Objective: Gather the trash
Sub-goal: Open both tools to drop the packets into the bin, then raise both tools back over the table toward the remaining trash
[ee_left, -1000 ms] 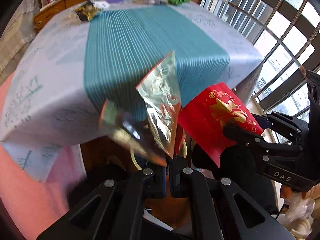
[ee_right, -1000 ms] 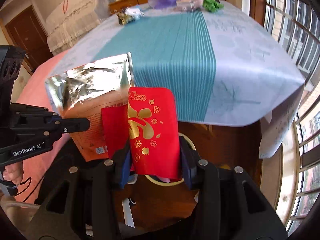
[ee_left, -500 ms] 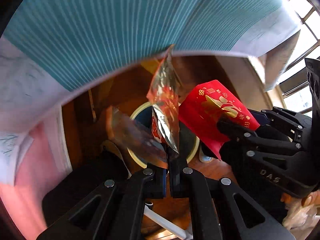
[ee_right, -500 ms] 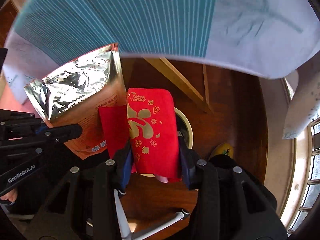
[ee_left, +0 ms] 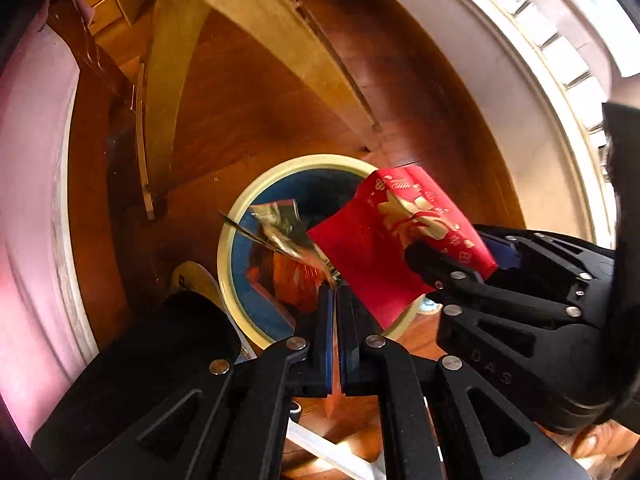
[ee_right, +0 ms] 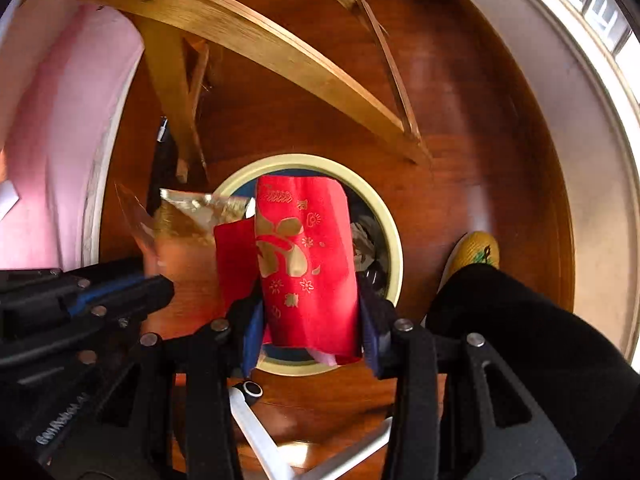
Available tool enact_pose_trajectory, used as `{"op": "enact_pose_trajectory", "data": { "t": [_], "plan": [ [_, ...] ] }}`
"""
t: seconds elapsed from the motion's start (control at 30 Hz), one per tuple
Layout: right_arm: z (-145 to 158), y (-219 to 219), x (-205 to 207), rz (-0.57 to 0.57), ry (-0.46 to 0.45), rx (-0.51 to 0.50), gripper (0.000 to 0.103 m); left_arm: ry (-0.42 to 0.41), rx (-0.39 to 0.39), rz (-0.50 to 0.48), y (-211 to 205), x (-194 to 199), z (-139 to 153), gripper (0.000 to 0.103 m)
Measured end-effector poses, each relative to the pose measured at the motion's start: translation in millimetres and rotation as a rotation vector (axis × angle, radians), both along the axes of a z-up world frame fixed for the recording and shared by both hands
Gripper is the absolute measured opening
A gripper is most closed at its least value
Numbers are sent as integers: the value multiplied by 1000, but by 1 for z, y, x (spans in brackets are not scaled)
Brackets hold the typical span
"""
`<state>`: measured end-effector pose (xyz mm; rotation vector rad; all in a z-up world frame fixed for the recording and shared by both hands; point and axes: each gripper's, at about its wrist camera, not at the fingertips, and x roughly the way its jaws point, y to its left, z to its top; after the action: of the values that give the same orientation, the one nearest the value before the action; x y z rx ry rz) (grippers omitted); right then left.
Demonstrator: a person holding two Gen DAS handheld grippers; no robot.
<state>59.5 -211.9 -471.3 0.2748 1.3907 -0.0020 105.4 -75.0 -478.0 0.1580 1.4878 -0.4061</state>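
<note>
My left gripper (ee_left: pixel 335 292) is shut on a silver and orange foil snack bag (ee_left: pixel 286 246), which hangs over a round bin (ee_left: pixel 226 256) with a cream rim and blue inside on the wooden floor. My right gripper (ee_right: pixel 310 320) is shut on a red envelope with gold print (ee_right: pixel 306 260), held above the same bin (ee_right: pixel 394 236). The red envelope (ee_left: pixel 400 240) and right gripper (ee_left: pixel 460 276) show at the right of the left wrist view. The foil bag (ee_right: pixel 180 224) and left gripper (ee_right: pixel 160 284) show at the left of the right wrist view.
Wooden table legs (ee_right: pixel 240 40) cross above the bin. A pink cloth (ee_right: pixel 52 120) hangs at the left. A white wall base (ee_left: pixel 520 100) curves along the right. A yellow shoe (ee_right: pixel 476 252) and a dark trouser leg (ee_right: pixel 520 320) stand right of the bin.
Both grippers have tilted down from the tabletop to the floor under the table. Both pieces of trash now hang over the bin, still gripped.
</note>
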Motion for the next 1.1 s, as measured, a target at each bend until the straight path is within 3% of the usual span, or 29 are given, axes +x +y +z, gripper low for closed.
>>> {"op": "enact_pose_trajectory", "data": {
  "t": [0.07,0.13,0.23,0.3,0.43,0.5,0.7,1.1],
  "plan": [
    [-6,0,1,-11,0,7,38,-4,31,-6,-3,3,-11,2],
    [-13,0,1,-17,6,0,52,0,74,-8,3,5,-23,3],
    [-26,0,2,-7,23,-18,61,30,106,22,9,12,-34,10],
    [-30,3,2,5,24,-29,62,33,130,43,17,20,-38,32],
    [-32,5,3,12,28,-50,65,33,140,98,32,24,-36,48],
    [-33,5,4,10,29,-61,65,20,149,117,40,26,-35,64],
    [-37,2,4,6,35,-68,67,-8,151,149,48,30,-28,82],
    [-18,4,-3,19,-8,-96,69,-38,164,162,51,21,-15,85]
  ]
}}
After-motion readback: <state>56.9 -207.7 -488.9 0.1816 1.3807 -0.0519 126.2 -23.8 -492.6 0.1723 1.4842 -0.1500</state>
